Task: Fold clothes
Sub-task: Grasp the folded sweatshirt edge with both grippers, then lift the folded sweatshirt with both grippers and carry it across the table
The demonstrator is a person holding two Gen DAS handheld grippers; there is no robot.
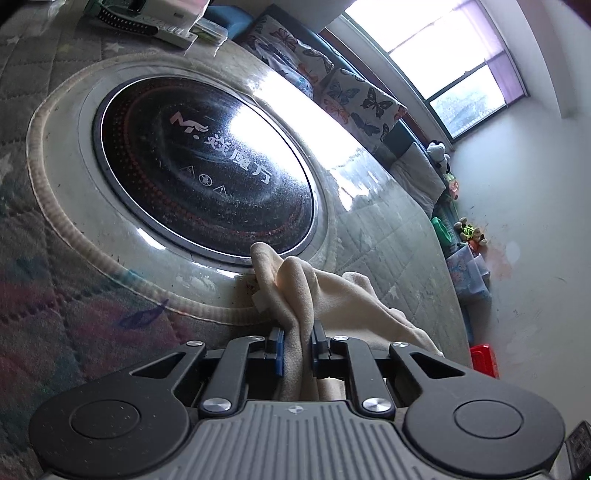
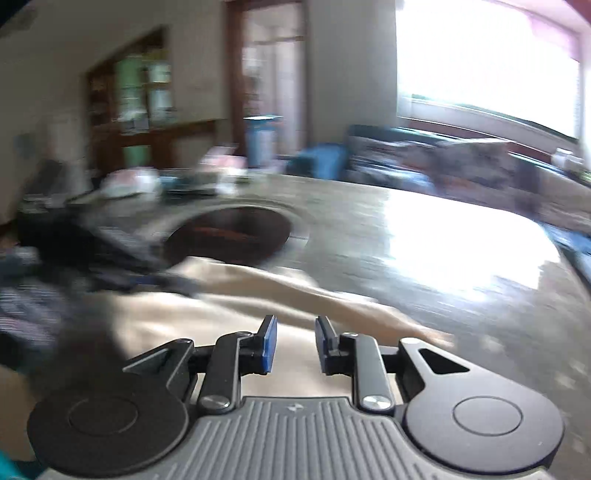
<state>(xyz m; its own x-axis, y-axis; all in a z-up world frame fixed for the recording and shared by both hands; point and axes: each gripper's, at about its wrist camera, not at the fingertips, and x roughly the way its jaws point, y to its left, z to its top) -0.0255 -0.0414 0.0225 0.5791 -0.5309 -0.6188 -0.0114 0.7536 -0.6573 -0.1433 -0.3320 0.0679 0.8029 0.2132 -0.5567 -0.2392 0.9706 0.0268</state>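
A cream-coloured garment (image 1: 295, 288) bunches up between the blue pads of my left gripper (image 1: 298, 343), which is shut on a fold of it. The cloth trails down to the right over the table. In the blurred right wrist view the same cream garment (image 2: 229, 306) lies spread on the table below my right gripper (image 2: 294, 341). That gripper is open, with nothing between its pads, and hovers over the cloth. A dark shape at the left of that view looks like the other gripper and a dark sleeve (image 2: 74, 295), too blurred to tell more.
The table (image 1: 369, 229) has a quilted cover and a round black glass hotplate (image 1: 207, 166) set in its middle. Boxes and clutter (image 1: 159, 22) sit at its far end. A sofa with butterfly cushions (image 1: 354, 96) runs under the window; toys and bins line the wall.
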